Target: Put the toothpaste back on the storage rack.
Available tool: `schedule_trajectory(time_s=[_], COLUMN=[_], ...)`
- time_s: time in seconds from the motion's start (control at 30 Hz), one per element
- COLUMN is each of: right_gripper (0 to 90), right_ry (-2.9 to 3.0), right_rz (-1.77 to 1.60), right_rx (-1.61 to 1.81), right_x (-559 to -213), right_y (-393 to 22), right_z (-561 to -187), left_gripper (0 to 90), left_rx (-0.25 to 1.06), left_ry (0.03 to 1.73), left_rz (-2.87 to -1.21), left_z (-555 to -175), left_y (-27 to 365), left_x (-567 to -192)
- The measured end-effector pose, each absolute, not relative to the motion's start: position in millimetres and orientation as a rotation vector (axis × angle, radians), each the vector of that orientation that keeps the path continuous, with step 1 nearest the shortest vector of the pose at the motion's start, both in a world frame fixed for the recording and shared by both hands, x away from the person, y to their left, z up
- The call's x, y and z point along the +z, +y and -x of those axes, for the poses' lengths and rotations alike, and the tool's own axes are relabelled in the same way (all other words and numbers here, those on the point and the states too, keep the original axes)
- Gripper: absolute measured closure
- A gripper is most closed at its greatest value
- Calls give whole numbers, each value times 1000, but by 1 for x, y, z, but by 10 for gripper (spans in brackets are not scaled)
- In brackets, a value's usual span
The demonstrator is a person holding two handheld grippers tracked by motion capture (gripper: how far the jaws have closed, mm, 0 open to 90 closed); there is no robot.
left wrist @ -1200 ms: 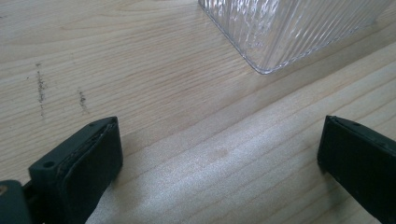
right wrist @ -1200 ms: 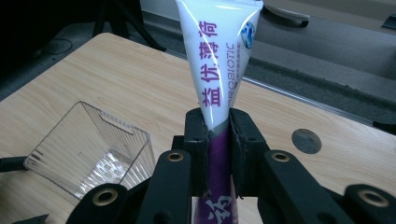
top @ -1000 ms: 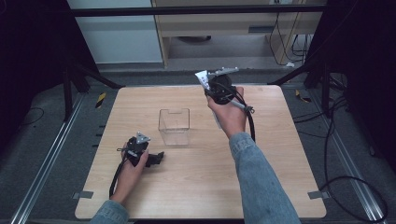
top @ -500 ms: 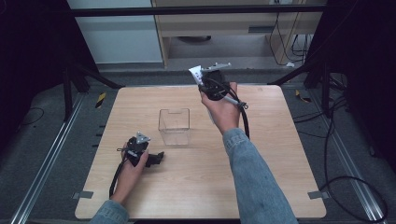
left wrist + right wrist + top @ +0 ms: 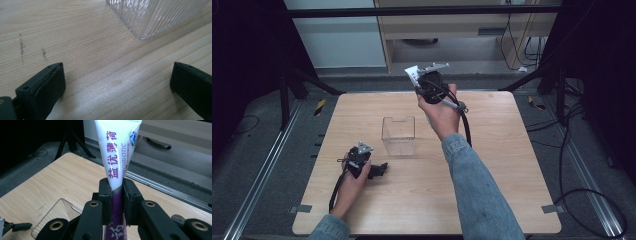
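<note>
High view: right hand-held gripper (image 5: 418,75) raised above the far edge of the pale wooden worktop (image 5: 507,165), just right of its middle, clenched on a white soft tube with purple lettering (image 5: 412,75) whose flat end pokes up and to the left. Clear ribbed square plastic container (image 5: 398,135) standing open-topped near the worktop's centre, nearer the person than the tube and a little to its left, well below it. Left hand-held gripper (image 5: 379,170) resting low on the worktop toward the near-left corner, just beside the container's near-left side, closer to it than the right one.

Left gripper view: jaws spread wide over bare wood, nothing between them; one rounded corner of the container (image 5: 150,17) ahead, apart from both jaws.

Right gripper view: jaws pinched on the tube (image 5: 117,152) near its purple lower part, long axis running straight out along the jaws, crimped end farthest away. Container (image 5: 57,215) down at lower left. Probably a drop into it next, needing a move back toward the person and a downward tilt.
</note>
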State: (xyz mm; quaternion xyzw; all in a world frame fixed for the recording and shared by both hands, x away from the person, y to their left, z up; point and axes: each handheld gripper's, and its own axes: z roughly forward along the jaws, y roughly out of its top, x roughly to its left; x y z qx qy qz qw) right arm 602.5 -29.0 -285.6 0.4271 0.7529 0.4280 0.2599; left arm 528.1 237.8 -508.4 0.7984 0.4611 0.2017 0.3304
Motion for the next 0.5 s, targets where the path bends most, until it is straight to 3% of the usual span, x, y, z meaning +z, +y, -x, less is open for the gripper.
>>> schedule_trajectory(time_s=[0.5], right_gripper=[785], right_ry=[2023], right_rz=[-1124], right_rx=[1206], right_x=[-282], right_y=[-8], right_z=[-605], left_gripper=[0], left_rx=[528], left_ry=[1206], left_rz=[-2087], left_z=[-528], left_y=[238], left_x=[-508])
